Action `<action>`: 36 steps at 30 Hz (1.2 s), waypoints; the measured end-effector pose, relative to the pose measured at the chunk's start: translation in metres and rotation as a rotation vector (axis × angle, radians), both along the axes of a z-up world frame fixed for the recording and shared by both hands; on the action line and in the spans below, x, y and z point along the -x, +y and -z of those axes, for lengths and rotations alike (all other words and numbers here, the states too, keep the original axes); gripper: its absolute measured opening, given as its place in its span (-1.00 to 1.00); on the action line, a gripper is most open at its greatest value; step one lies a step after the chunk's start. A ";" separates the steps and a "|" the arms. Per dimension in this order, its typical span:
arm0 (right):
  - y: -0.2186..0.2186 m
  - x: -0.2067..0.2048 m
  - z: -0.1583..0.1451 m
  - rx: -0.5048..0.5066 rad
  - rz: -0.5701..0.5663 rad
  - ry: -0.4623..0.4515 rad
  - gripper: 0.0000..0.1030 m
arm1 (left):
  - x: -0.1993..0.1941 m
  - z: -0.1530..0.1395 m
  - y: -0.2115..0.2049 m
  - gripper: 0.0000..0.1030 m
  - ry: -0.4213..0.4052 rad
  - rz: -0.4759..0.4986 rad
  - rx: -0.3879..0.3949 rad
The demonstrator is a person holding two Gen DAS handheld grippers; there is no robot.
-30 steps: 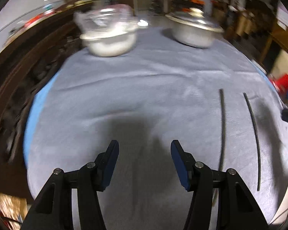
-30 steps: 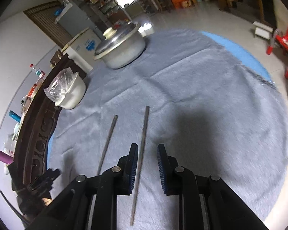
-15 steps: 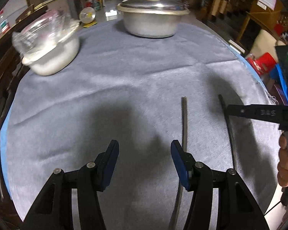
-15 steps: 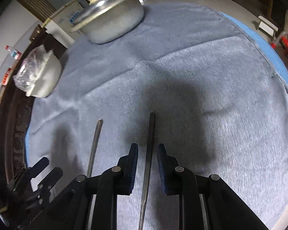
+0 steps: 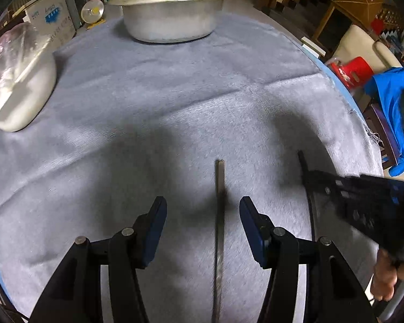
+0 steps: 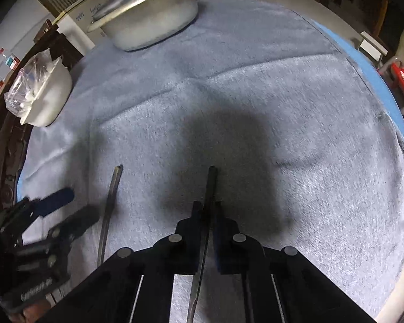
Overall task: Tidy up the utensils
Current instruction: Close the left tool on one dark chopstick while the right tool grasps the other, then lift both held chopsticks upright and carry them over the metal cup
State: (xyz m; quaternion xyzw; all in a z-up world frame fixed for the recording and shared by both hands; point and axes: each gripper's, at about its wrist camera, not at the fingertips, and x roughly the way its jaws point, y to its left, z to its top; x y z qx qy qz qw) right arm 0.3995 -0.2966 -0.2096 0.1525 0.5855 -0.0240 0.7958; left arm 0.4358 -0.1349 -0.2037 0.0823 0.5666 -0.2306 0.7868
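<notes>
Right claw (image 6: 206, 212) now around chopstick (image 6: 210, 185)

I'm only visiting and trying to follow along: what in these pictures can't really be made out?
- Right view: the near end of the right chopstick is hidden between the right tool's fingers and cut by the bottom edge.
- Left view: the left chopstick runs off the bottom edge, between the fingers of the open left tool.
- Both views: the white bowl's contents are obscured by crinkled plastic.
- Left view: the right tool is motion-blurred.

Left gripper (image 5: 202, 220) jaws wide apart, low over cloth; right gripper (image 6: 208, 215) jaws closed together.
</notes>
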 end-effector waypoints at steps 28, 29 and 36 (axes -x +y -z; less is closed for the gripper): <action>-0.013 0.041 -0.030 -0.088 -0.021 -0.157 -0.86 | 0.015 -0.002 0.060 -0.89 -0.027 -0.237 0.087; -0.014 0.045 -0.032 -0.091 -0.021 -0.167 -0.86 | 0.019 -0.008 0.070 -0.89 -0.040 -0.261 0.095; -0.012 0.082 -0.064 -0.112 -0.012 -0.300 -0.86 | 0.057 -0.051 0.126 -0.90 -0.155 -0.372 0.147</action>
